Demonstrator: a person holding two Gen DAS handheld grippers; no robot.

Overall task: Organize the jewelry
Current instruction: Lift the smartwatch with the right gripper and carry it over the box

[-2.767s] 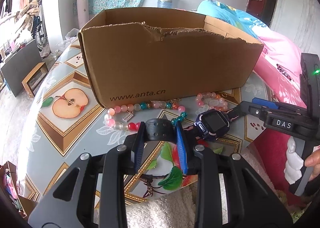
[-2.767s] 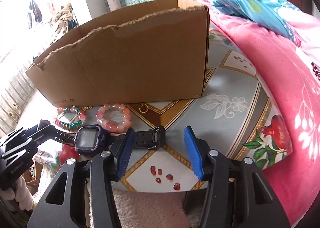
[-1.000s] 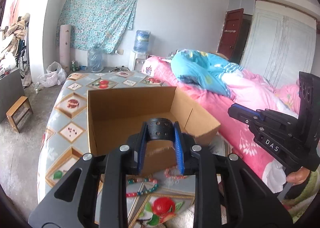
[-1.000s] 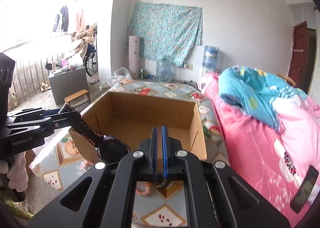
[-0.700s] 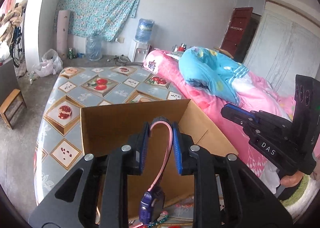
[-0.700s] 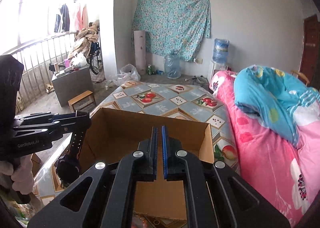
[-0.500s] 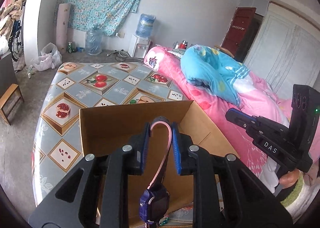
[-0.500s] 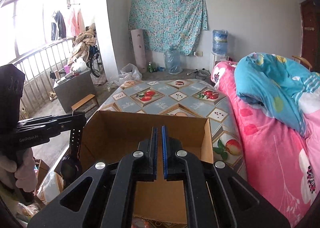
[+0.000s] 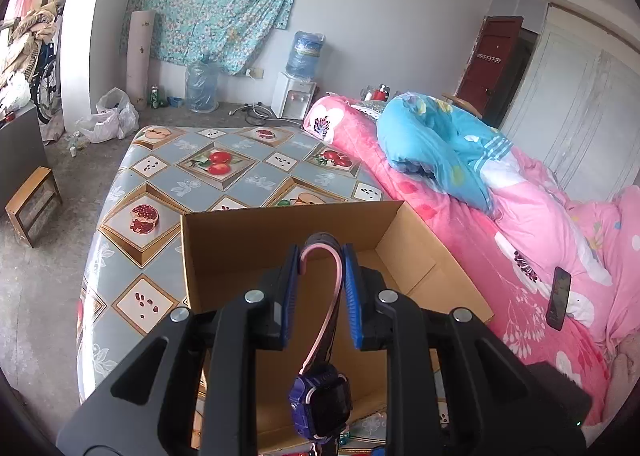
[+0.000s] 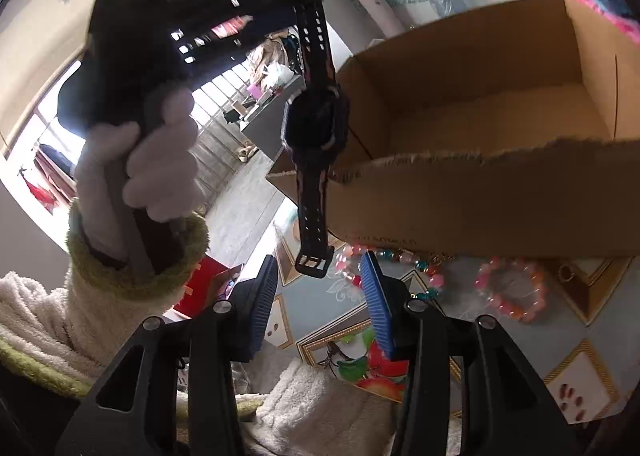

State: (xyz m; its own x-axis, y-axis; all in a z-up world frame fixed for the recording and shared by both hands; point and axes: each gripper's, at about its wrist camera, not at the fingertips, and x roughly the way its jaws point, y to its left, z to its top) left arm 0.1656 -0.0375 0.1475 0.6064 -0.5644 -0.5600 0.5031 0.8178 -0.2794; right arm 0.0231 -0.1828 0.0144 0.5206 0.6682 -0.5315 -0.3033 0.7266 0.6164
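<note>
My left tool (image 9: 321,258): clenched on one watch (image 10: 314,127) by its upper strap; long axis vertical, buckle end down, hanging over the near wall of one box (image 10: 460,199). My right tool (image 10: 320,288): released, holding nothing. Desk (image 10: 520,340): two bead bracelets, one pink (image 10: 510,290), one mixed (image 10: 384,260).

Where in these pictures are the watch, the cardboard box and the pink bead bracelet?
watch (image 10: 314,127): right wrist view, on its dark face.
cardboard box (image 9: 280,232): left wrist view, inner back wall.
pink bead bracelet (image 10: 510,290): right wrist view, on its beads.
</note>
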